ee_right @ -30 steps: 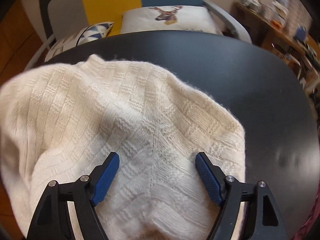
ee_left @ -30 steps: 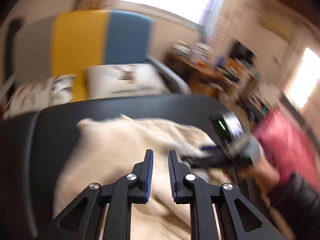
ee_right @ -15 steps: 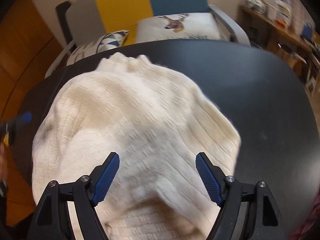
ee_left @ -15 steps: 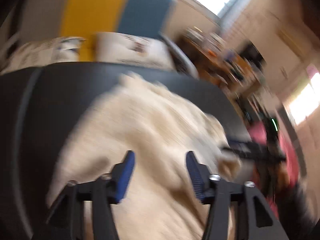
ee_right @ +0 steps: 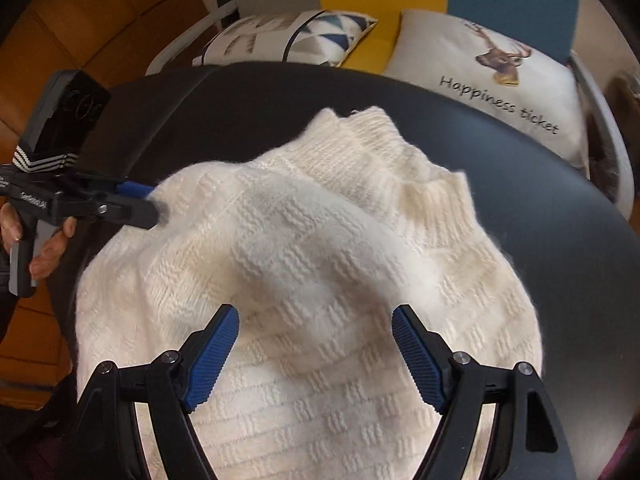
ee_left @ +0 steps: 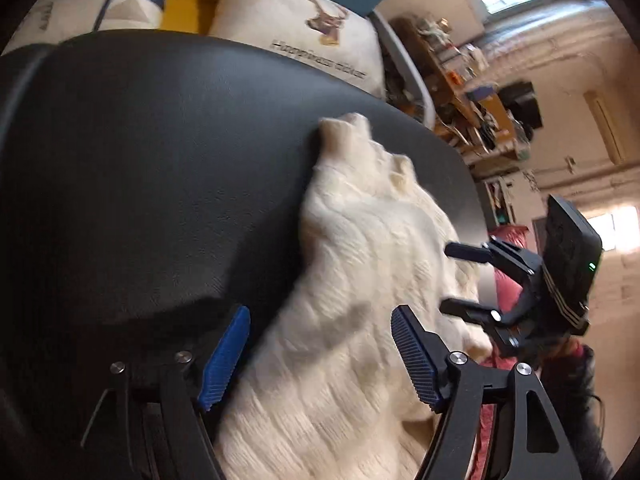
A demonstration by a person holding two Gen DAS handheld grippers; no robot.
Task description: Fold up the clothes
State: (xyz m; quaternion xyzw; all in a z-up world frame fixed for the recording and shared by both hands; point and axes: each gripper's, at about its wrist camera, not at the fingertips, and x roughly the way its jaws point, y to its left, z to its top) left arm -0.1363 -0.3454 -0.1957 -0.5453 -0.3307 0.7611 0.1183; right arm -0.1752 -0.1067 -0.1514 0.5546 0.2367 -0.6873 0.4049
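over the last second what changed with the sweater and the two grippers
The left hand-held gripper, nearly shut a second ago, is opening, with the cream knit sweater under its spread jaws, not pinched. It swung down toward the garment's left edge. The right hand-held gripper stayed open above the sweater, which still lies on the black table.

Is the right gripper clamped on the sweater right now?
No: the right gripper has its jaws spread wide above the cream sweater, with no fabric pinched between them.

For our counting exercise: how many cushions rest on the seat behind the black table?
2: a triangle-patterned cushion on the left, a deer-print cushion on the right. Others may be hidden.
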